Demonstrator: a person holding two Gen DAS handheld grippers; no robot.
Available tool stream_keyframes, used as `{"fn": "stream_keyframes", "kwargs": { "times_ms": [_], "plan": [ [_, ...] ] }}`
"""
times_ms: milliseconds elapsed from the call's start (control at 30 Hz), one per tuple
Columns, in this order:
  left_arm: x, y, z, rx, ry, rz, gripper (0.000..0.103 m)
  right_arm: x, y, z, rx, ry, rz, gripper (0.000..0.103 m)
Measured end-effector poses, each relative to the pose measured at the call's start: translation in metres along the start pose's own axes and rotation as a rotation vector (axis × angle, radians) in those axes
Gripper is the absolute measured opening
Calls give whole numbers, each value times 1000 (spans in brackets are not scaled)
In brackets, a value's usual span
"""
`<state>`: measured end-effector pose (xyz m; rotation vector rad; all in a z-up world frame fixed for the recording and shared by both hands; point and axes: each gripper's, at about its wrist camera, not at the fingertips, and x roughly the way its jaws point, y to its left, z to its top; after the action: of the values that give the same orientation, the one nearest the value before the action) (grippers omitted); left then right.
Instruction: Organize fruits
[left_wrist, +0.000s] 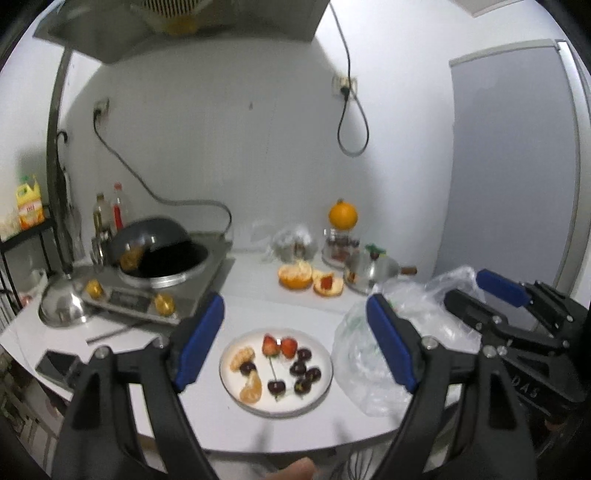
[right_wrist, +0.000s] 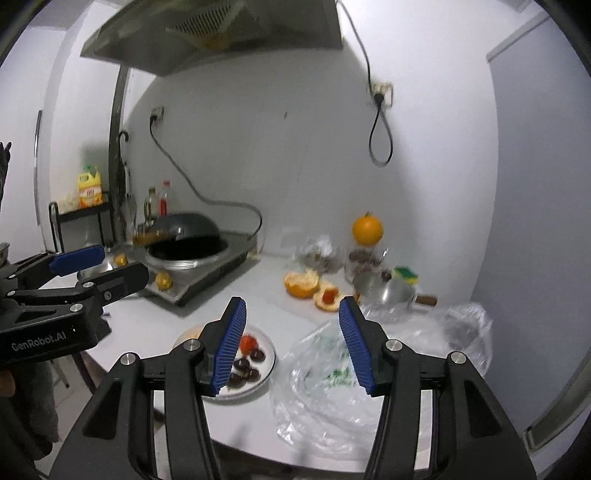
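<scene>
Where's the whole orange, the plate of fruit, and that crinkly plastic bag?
whole orange (left_wrist: 343, 217), left wrist view, middle of its skin.
plate (left_wrist: 325, 360), left wrist view, bare right rim.
plastic bag (right_wrist: 325, 391), right wrist view, middle of the clear film.

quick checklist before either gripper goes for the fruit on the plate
1. Left gripper open and empty: ok.
2. Right gripper open and empty: ok.
3. White plate flat on the counter, fully supported: ok.
4. Fruit on the plate reachable from above: ok; strawberries, cherries and orange segments lie uncovered.
5. Plastic bag off the plate: cannot tell; its edge sits at the rim.
6. Cherry stems free of neighbouring fruit: cannot tell, too blurred.
</scene>
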<state>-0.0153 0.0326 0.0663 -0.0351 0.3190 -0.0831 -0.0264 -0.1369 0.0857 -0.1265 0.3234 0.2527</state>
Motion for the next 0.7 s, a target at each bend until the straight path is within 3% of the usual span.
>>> {"fn": "stream_keyframes", "kwargs": {
  "times_ms": [100,133,200,433,700],
  "plan": [
    [-15,-6,14,25,-39,20,81,-19,-3,17,-7,-53,-19,58],
    [-20,-7,17,28,-55,26,85,-26,-4,22,-5,-77,-24,64],
    [-30,-8,23,34,-78,48,103,-37,-7,31,-3,-116,-37,68],
    [-62,-12,32,31,-144,157,103,-67,-17,44,-1,-170,-81,73],
    [-90,-15,28,-6,-153,173,103,-93,-17,36,9,-188,-99,76]
  ]
}}
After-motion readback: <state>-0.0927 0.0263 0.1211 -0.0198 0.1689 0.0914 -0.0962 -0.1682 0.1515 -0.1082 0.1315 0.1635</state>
